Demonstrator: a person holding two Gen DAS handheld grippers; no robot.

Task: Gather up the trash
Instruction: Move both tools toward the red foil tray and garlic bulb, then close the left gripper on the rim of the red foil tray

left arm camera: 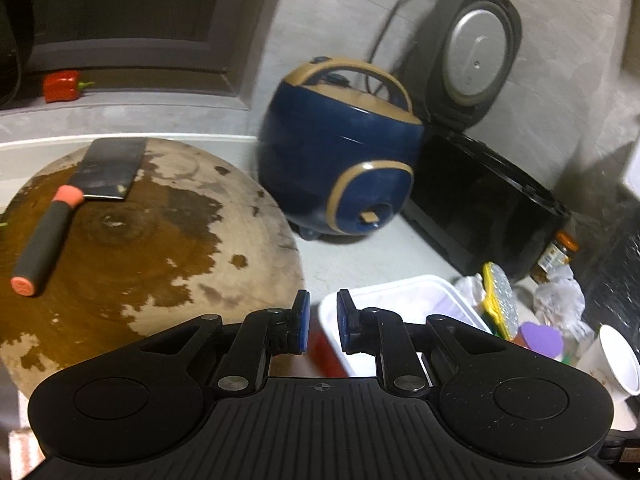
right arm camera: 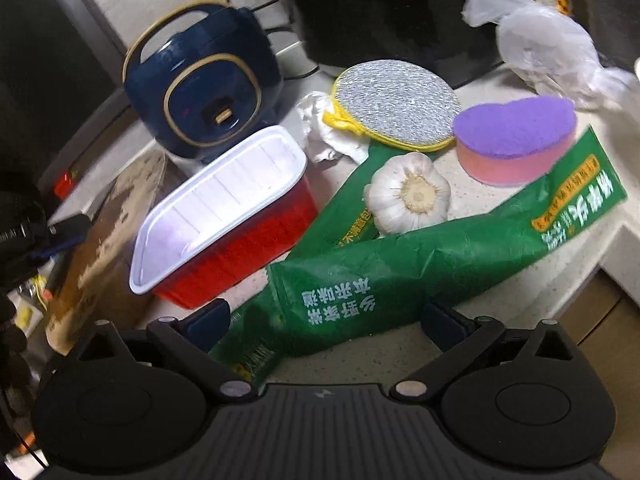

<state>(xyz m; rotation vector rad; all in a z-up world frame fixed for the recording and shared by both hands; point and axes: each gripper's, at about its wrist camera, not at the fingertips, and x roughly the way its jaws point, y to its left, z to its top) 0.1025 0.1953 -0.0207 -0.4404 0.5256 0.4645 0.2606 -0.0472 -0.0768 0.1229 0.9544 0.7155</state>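
A long green snack wrapper (right arm camera: 380, 272) lies crumpled on the counter. Its near end runs between the fingers of my right gripper (right arm camera: 326, 320), which stands wide open and is not pressing on it. To its left sits a red takeaway tub with a white inside (right arm camera: 224, 216). Behind it are a crumpled white tissue (right arm camera: 320, 136) and, far right, a clear plastic bag (right arm camera: 540, 44). My left gripper (left arm camera: 322, 320) hovers at the round board's edge, its blue pads a narrow gap apart with nothing in them. The tub (left arm camera: 400, 304) lies just beyond.
A garlic bulb (right arm camera: 408, 192), a silver-yellow scrubber (right arm camera: 396, 100) and a purple sponge (right arm camera: 516, 132) crowd the wrapper. A cleaver (left arm camera: 80, 188) rests on the wooden board (left arm camera: 180, 248). A blue rice cooker (left arm camera: 340, 152), a black open-lidded cooker (left arm camera: 480, 208), a jar (left arm camera: 556, 256) and a paper cup (left arm camera: 620, 360) line the back and right.
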